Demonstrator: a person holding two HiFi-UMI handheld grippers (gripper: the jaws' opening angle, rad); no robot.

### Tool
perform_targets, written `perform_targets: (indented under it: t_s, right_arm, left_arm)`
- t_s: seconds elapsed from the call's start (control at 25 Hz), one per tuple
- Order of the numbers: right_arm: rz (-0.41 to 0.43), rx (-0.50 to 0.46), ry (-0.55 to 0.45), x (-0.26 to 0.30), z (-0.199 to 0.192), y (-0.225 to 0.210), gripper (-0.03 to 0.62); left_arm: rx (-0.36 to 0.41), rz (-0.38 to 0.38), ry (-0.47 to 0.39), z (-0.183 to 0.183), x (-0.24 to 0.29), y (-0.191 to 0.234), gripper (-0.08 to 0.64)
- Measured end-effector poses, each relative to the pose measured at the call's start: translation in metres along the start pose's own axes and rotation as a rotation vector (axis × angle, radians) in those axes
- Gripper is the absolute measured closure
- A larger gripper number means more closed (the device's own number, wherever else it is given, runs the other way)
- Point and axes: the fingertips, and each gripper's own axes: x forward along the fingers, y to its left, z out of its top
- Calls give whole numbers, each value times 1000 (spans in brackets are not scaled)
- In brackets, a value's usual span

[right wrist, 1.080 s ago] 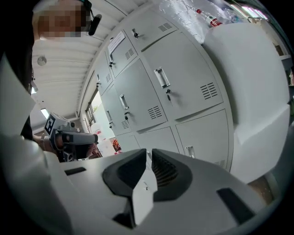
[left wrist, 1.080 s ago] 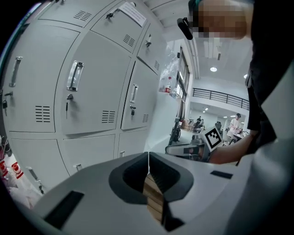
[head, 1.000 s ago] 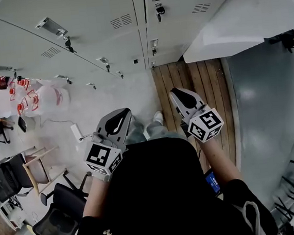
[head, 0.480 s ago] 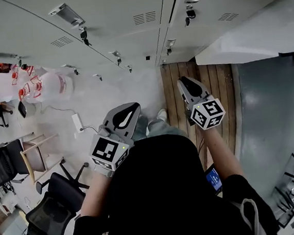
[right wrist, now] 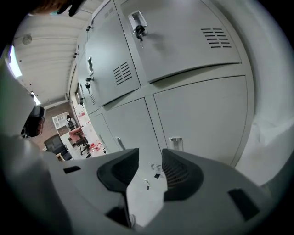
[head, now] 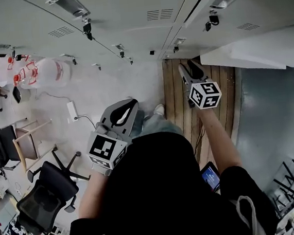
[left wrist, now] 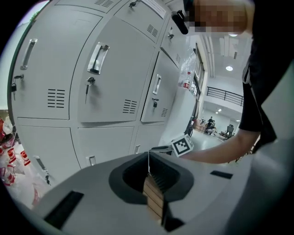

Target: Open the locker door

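A bank of grey lockers (head: 126, 8) fills the top of the head view, its doors closed, with handles (head: 69, 3) and hanging keys (head: 87, 27). My right gripper (head: 186, 65) reaches out toward the bottom row. In the right gripper view the right gripper (right wrist: 150, 158) stands open; its jaws have just been opening, with nothing between them. It faces a lower locker door (right wrist: 202, 119) with a small handle (right wrist: 175, 142). My left gripper (head: 127, 108) hangs back by the person's waist. The left gripper (left wrist: 149, 160) is shut and empty.
Water jugs (head: 42, 73) stand on the floor at the left, near a power strip (head: 73, 110) and office chairs (head: 41, 202). A wooden floor strip (head: 212, 98) runs under the right arm. A white covered block (head: 265, 51) juts out at the right.
The right gripper has moved up the picture, closer to the lockers. The left gripper has shifted only a little. The head view has tilted, with the lockers now nearer.
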Motion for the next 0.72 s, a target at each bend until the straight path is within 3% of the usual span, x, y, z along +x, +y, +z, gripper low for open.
perform_targets:
  t_s: [0.48,0.72]
  right_arm:
    - [-35,-43,68,91,-18,-36,399]
    - [-98,-25,89,117,-29,-57,390]
  left_arm:
    - [-50,50,48,-28,-6,23,537]
    - [-73,65,74,-43,-14,28,537]
